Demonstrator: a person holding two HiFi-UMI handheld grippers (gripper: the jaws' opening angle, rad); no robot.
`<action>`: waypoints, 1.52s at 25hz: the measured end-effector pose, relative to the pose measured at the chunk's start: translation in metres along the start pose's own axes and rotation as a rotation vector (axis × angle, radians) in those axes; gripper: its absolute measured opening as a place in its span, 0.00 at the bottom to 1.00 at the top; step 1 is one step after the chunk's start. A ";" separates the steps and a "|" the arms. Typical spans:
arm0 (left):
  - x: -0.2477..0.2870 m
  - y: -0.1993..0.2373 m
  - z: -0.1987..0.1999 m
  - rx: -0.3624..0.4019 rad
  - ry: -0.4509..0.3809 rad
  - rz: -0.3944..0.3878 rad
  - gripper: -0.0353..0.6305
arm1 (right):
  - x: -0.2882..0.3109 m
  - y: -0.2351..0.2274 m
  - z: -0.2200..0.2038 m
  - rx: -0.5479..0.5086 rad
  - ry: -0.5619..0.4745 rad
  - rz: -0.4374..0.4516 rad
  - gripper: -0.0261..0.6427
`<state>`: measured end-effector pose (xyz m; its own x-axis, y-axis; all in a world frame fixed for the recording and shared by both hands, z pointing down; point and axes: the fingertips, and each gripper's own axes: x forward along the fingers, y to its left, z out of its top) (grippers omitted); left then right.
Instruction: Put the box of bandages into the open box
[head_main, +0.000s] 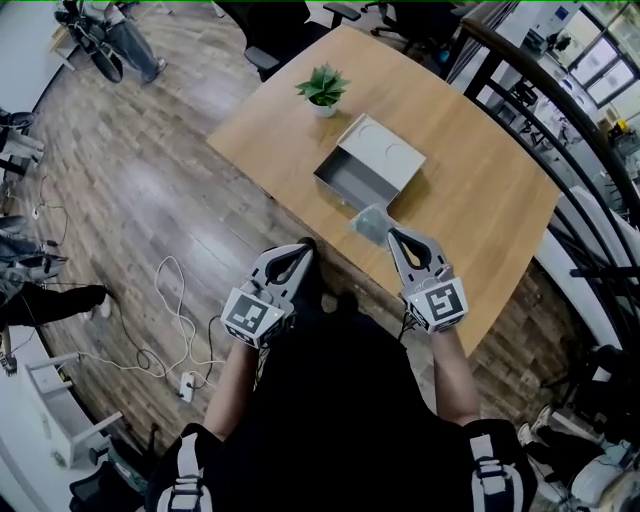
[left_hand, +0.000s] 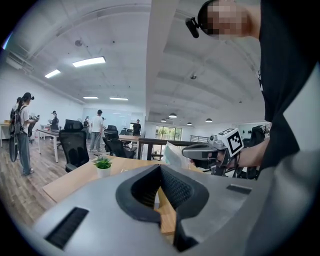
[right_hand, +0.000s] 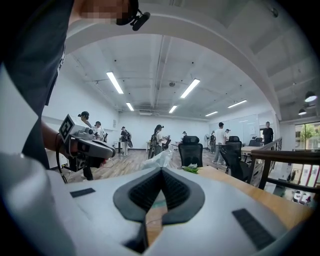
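A wooden table (head_main: 480, 200) fills the head view. An open box (head_main: 343, 187) sits near its middle, with the hinged lid (head_main: 385, 150) thrown back toward 1 o'clock. A potted plant (head_main: 322, 88) stands just beyond the box at 12 o'clock.

The person's right gripper (head_main: 392, 234) hovers over the table edge at 5 o'clock from the open box. Its jaws are pressed onto the box of bandages (head_main: 370, 222), which appears to be wrapped in clear film and hangs just short of the tray's near corner. The left gripper (head_main: 300, 250) waits off the table at 7 o'clock, jaws pressed together on nothing.

The carry looks nearly done. The packet should travel toward 11 o'clock, clear the near wall and come level over the tray floor. The jaws should part only once it is low inside, since the slippery film could let it skid.
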<state>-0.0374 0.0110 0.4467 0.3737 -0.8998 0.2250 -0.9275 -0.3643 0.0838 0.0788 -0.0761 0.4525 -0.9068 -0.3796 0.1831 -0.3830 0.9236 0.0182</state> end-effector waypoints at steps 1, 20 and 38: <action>0.004 0.002 0.001 0.001 0.000 -0.008 0.09 | 0.001 -0.003 -0.001 -0.001 0.004 -0.007 0.07; 0.093 0.103 0.022 0.005 0.012 -0.168 0.09 | 0.103 -0.049 0.005 0.000 0.072 -0.091 0.07; 0.153 0.178 0.026 -0.009 0.045 -0.270 0.09 | 0.185 -0.074 -0.022 0.041 0.178 -0.102 0.07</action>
<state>-0.1453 -0.1983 0.4709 0.6067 -0.7591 0.2360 -0.7946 -0.5868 0.1555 -0.0568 -0.2130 0.5070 -0.8190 -0.4525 0.3527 -0.4815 0.8764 0.0063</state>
